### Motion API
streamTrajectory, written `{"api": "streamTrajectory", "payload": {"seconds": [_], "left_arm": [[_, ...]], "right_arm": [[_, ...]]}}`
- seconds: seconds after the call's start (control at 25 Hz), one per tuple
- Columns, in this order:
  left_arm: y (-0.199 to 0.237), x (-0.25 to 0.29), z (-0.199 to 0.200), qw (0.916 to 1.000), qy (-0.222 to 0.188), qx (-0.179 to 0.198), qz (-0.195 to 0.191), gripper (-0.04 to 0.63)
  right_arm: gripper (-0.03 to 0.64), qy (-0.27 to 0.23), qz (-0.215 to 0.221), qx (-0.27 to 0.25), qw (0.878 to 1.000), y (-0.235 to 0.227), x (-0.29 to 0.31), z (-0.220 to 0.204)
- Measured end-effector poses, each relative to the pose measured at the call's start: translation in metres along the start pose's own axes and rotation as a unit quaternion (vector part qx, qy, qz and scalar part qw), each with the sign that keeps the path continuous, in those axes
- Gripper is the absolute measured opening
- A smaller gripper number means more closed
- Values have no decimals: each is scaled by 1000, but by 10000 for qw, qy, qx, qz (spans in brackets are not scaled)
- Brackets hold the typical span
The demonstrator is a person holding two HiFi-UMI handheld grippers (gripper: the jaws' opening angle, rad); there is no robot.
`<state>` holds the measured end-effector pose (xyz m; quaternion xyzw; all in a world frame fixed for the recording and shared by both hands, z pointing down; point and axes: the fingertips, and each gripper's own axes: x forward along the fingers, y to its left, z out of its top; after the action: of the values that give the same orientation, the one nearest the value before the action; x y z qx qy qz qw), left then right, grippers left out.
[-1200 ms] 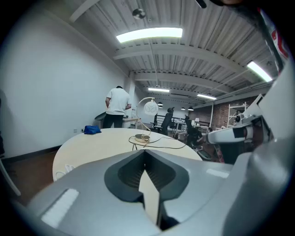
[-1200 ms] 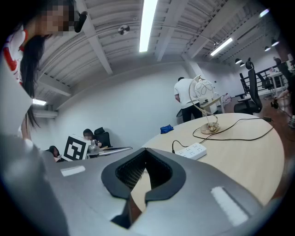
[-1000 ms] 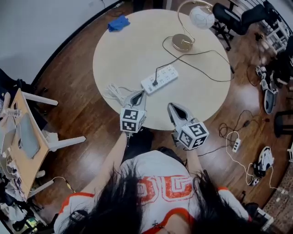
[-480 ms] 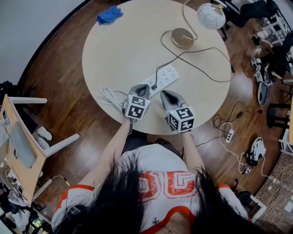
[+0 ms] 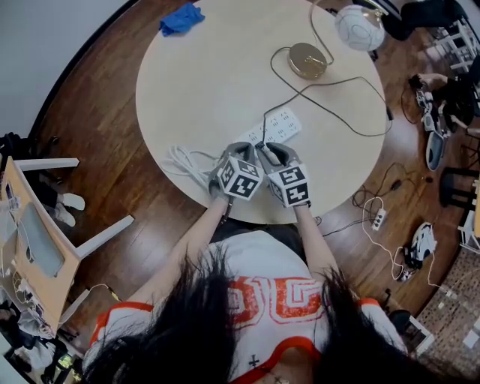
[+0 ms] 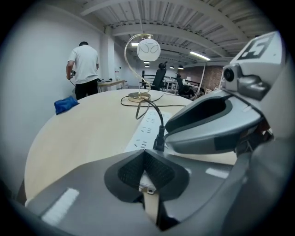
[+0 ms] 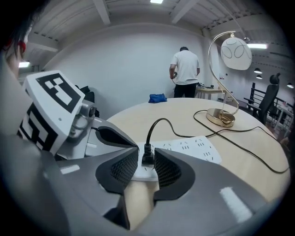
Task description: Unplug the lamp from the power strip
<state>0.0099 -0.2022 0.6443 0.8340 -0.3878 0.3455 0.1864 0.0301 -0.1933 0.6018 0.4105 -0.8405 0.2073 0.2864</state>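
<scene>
A white power strip (image 5: pixel 279 126) lies on the round table (image 5: pixel 187 82), with the lamp's black plug (image 7: pixel 147 156) standing in its near end. The cord (image 5: pixel 330 81) runs to the gold lamp base (image 5: pixel 307 60) under a white globe shade (image 5: pixel 358 26). My right gripper (image 5: pixel 267 149) straddles the plug (image 6: pixel 159 138); its jaws are opening, and a thin gap shows on each side of the plug. My left gripper (image 5: pixel 244 148) is shut just left of it, tips at the strip's near end (image 6: pixel 145 186), where a white corner shows below the pads.
A coil of white cable (image 5: pixel 184 160) lies at the table's left edge beside my left gripper. A blue cloth (image 5: pixel 180 20) sits at the far edge. A person (image 6: pixel 84 69) stands beyond the table. Cables and another strip (image 5: pixel 379 219) lie on the floor at right.
Both grippers moved forward from the table's near edge and came together at the strip's near end. The right gripper's jaws now sit either side of the plug.
</scene>
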Motion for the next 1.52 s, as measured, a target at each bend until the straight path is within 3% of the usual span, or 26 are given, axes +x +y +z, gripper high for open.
{"api": "streamTrajectory", "payload": {"seconds": [0.16,0.36,0.56,0.92,1.0,1.12,1.16,1.28,1.52], "left_arm": [[1,-1,1,9995,9,-314,-68,0],[19,-6,-5,9962,72,-841,216,0],[17,-3,-8,9971,235,-668,269,2],[21,-1,-8,9965,250,-759,258,2],[21,-1,-8,9964,238,-757,295,2],[22,0,-7,9966,213,-714,358,2],[23,0,-7,9966,208,-705,374,2],[23,0,-7,9965,204,-712,396,2],[22,1,-6,9965,208,-721,380,2]], "right_arm": [[115,157,128,-185,9996,1,12,2],[89,324,158,-601,9975,3,23,4],[86,375,277,-789,9958,4,25,3],[77,148,332,-725,9967,3,27,4],[75,-115,435,-556,9974,4,23,10],[72,-945,630,140,9934,3,8,46],[74,-1037,584,158,9928,1,5,59],[67,-906,399,-251,9948,-3,6,74],[60,-557,254,-431,9972,-7,5,56]]}}
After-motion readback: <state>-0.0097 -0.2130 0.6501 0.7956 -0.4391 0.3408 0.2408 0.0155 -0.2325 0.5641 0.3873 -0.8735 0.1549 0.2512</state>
